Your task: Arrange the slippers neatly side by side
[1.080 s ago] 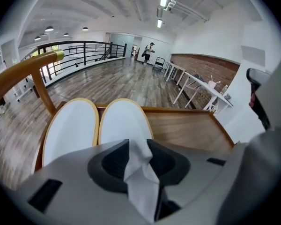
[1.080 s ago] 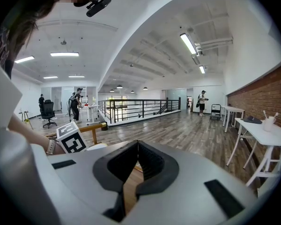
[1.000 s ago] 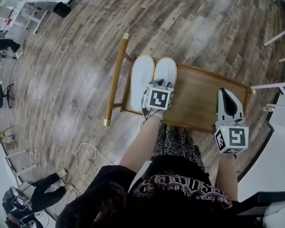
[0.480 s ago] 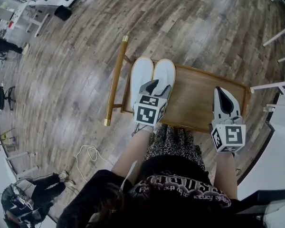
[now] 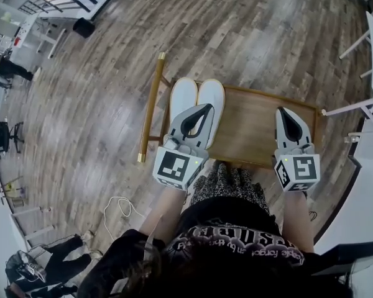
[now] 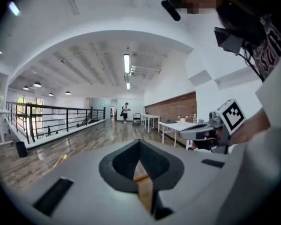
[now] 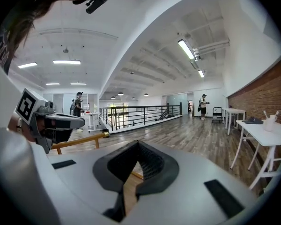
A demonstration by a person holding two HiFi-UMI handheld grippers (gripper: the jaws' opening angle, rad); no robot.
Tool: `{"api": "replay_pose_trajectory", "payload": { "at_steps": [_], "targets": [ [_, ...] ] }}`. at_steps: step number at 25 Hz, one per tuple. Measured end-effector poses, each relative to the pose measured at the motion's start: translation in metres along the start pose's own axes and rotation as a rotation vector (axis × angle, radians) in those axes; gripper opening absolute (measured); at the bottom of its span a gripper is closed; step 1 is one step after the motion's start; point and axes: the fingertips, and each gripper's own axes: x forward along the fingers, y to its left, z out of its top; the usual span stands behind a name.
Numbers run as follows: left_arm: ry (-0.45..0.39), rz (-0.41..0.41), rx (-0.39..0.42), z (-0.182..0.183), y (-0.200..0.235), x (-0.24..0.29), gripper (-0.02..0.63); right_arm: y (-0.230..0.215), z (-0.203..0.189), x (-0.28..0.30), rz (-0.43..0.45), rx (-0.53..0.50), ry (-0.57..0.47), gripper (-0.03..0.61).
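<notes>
Left gripper (image 5: 206, 108), smooth grey plastic with dark ribbed pads, has just closed its jaws tip to tip on nothing (a teardrop gap shows behind the tips). Right gripper (image 5: 280, 110) is likewise together and empty. Two white, round-toed slippers (image 5: 185, 93) lie touching side by side at the left end of the glossy wooden bench (image 5: 248, 132), above a plank floor (image 5: 99, 104).

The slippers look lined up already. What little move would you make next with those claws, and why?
Probably ease the left gripper aside and stop. The white slippers lie side by side, toes level, on the wooden table; the left gripper's jaws have just closed on nothing and the right gripper is shut and empty. The left one hides the heels.
</notes>
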Motion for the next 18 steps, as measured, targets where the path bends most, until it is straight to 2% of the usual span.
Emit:
{"api": "replay_pose_trajectory", "payload": {
  "at_steps": [3, 7, 13, 18],
  "targets": [
    [-0.046, 0.051, 0.015, 0.012, -0.001, -0.007, 0.002, -0.003, 0.004, -0.008, -0.006, 0.006, -0.015, 0.005],
    [-0.038, 0.073, 0.036, 0.001, 0.002, 0.003, 0.002, -0.007, 0.017, -0.017, -0.028, -0.011, -0.055, 0.004],
    [-0.072, 0.109, -0.006, 0.008, 0.005, 0.005, 0.002, -0.011, 0.031, -0.027, -0.054, -0.03, -0.094, 0.003],
    [-0.064, 0.135, -0.044, 0.004, 0.008, -0.001, 0.002, -0.002, 0.038, -0.031, -0.046, -0.052, -0.107, 0.003]
  ]
}}
